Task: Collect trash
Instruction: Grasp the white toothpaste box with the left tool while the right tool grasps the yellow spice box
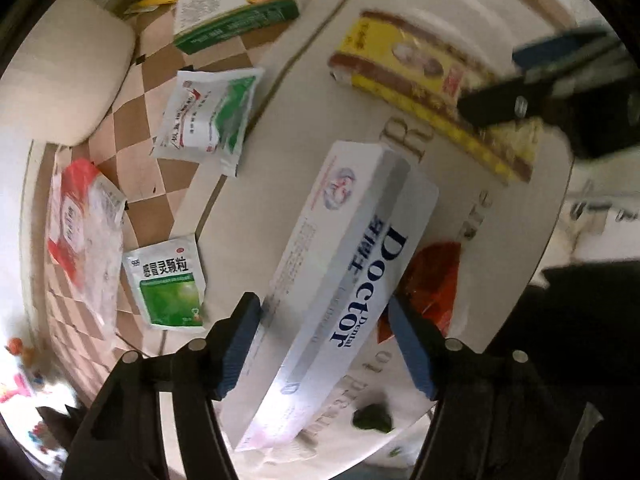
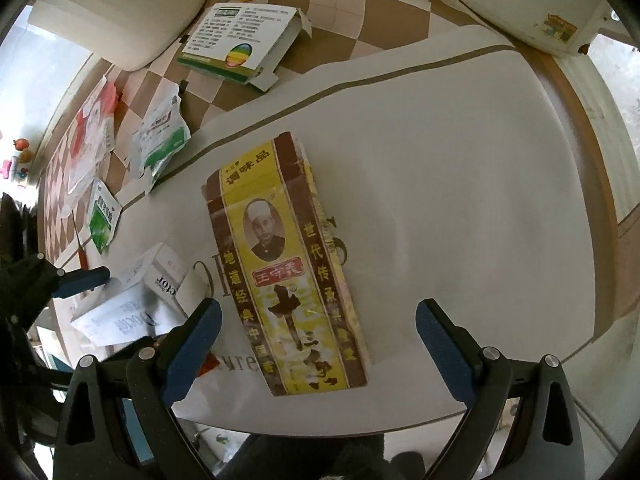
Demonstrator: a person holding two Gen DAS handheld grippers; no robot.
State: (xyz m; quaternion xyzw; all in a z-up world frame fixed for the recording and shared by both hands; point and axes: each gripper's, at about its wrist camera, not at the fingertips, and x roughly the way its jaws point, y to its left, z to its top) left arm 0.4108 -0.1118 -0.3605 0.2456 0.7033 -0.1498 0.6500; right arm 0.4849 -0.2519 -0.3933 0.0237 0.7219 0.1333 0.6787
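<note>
A white "Doctor" toothpaste box point(image 1: 344, 264) lies between the fingers of my left gripper point(image 1: 326, 336), above a white printed bag point(image 1: 472, 220). The jaws stand open with a small gap at each side of the box. The box also shows in the right wrist view point(image 2: 132, 304). A yellow and brown seasoning box point(image 2: 288, 264) lies flat on the white bag point(image 2: 460, 184). My right gripper point(image 2: 318, 340) is open, its fingers either side of the box's near end, not touching. The same box shows in the left wrist view point(image 1: 432, 92).
On the checkered tablecloth point(image 1: 140, 128) lie a green and white medicine box point(image 1: 236, 4), two green and white sachets point(image 1: 208, 116) point(image 1: 168, 280) and a red and white wrapper point(image 1: 84, 232). A white cushion-like object point(image 1: 68, 72) is at the far left. A white appliance point(image 2: 520, 4) stands at the back right.
</note>
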